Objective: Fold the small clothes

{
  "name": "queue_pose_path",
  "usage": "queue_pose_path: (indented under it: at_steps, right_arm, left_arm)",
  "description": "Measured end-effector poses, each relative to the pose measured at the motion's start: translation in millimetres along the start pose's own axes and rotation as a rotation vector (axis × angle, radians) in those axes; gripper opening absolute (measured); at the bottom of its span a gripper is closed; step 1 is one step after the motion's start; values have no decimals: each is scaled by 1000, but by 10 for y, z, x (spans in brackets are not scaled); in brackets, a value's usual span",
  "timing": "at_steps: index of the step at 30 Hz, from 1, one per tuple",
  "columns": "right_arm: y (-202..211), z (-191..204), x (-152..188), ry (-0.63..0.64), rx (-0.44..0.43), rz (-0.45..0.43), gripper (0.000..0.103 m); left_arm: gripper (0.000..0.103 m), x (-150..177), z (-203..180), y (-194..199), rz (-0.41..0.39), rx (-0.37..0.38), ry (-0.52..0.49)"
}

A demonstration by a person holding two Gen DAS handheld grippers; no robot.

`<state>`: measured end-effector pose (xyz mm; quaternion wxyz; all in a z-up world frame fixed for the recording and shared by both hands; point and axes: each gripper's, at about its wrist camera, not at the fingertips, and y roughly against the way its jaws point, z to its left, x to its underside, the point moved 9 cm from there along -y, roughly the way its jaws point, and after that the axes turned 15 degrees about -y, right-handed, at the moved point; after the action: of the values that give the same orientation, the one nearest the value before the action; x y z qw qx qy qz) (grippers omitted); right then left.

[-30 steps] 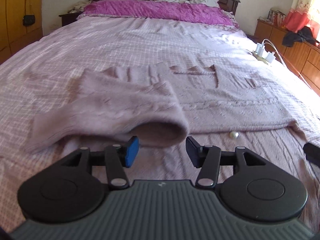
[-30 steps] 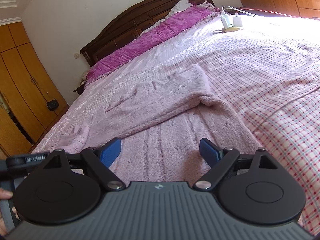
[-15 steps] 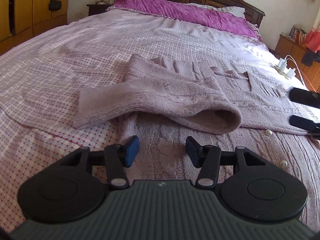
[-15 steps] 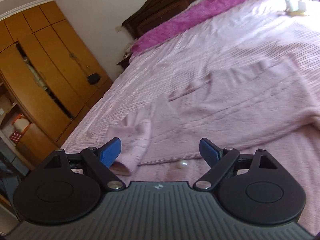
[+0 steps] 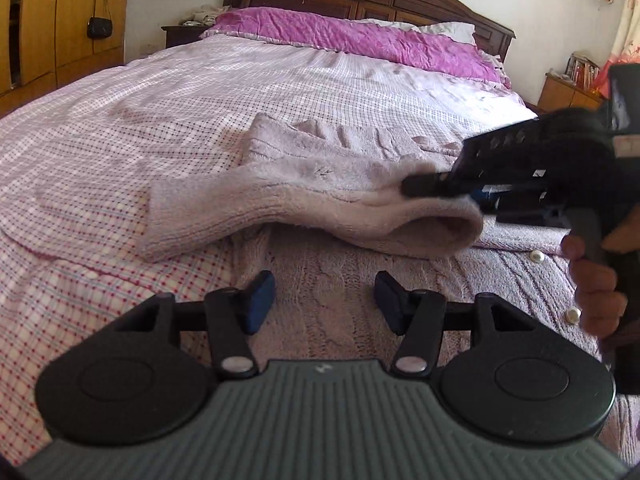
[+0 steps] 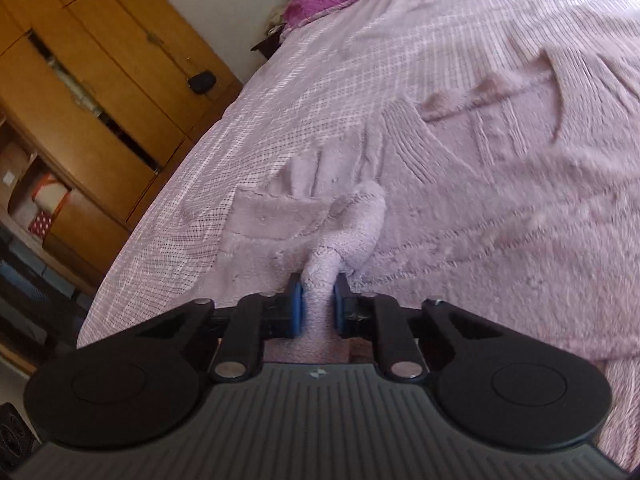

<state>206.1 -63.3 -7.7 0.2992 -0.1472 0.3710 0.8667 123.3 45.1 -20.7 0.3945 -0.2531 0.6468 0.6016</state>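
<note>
Two tongs: right tongs [image 6: 317, 306] clenched on cardigan sleeve [image 6: 352, 224], left tongs [image 5: 325, 300] released; no legible writing.

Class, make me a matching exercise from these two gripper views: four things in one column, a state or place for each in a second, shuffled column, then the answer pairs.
Things
1. left gripper
2. right gripper
3. pillow
4. small black bag

States or places
A. hanging on the wardrobe door
B. shut on the sweater sleeve
C. open, holding nothing
D. at the head of the bed

Pairs: 1-C, 2-B, 3-D, 4-A
</note>
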Motion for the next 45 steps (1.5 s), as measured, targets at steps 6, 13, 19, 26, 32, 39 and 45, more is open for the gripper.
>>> queue_pose_path:
  at_steps: [6,13,19,26,32,39,45]
  right_arm:
    - [269,-33,-260,71,108,-150,13]
    - [117,-345,-109,56,195,-81,35]
    - [355,82,92,257,186,-136,61]
    - [318,519,573,314,71,-59,66]
    - [37,975,1005,469,28,-15,70]
    - [-353,1158,1209,526,26,47,71]
    - [-561,1047,1200,589,127,37,45]
  left_arm:
    - [57,2,48,7,-15,27,52]
    - [58,16,34,14,-25,26,45]
    - [58,-170,162,340,40,-6,110]
    - [58,-79,687,609,121,-187,135]
    - [58,151,1101,742,153,-257,216]
    - [58,270,1273,787,154,-254,258]
    - [58,295,1259,767,164,-251,241]
